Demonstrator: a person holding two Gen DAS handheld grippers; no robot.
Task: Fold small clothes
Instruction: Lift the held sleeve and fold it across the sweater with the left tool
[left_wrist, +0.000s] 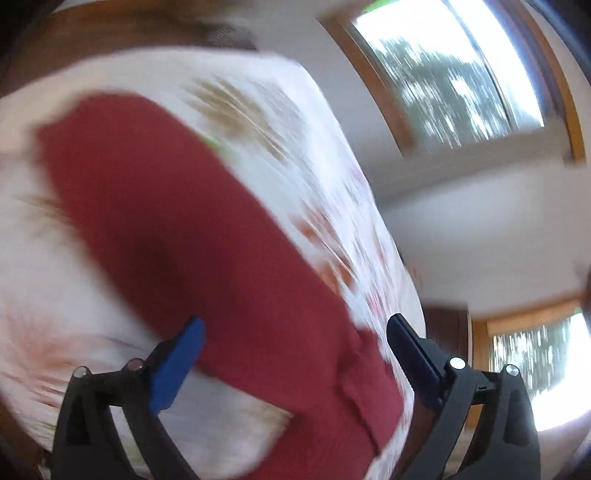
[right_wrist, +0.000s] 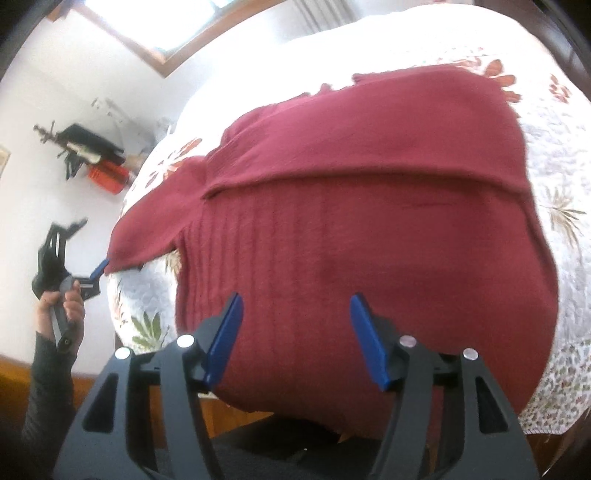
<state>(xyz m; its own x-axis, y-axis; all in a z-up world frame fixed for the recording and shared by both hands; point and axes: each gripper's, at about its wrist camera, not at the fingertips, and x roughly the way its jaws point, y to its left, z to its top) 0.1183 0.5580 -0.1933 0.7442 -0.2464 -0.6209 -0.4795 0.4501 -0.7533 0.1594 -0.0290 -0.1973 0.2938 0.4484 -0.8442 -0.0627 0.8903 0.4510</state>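
A dark red knitted sweater (right_wrist: 369, 221) lies spread on a bed, its upper part folded down over the ribbed body. My right gripper (right_wrist: 295, 301) hovers open over the sweater's near hem with nothing between its blue fingers. A sleeve stretches out to the left in the right wrist view, where my left gripper (right_wrist: 122, 265), held by a person's hand (right_wrist: 62, 306), sits at the cuff. The left wrist view is motion-blurred. There the left gripper (left_wrist: 295, 325) stands wide open with the red cloth (left_wrist: 184, 240) running between its fingers.
The bed carries a white quilt (right_wrist: 572, 166) with floral print, also seen as a blurred quilt (left_wrist: 55, 277). A wooden bed frame (right_wrist: 229, 413) edges the near side. Windows (left_wrist: 443, 74) fill the wall. A black object and an orange box (right_wrist: 107, 177) sit beyond the bed.
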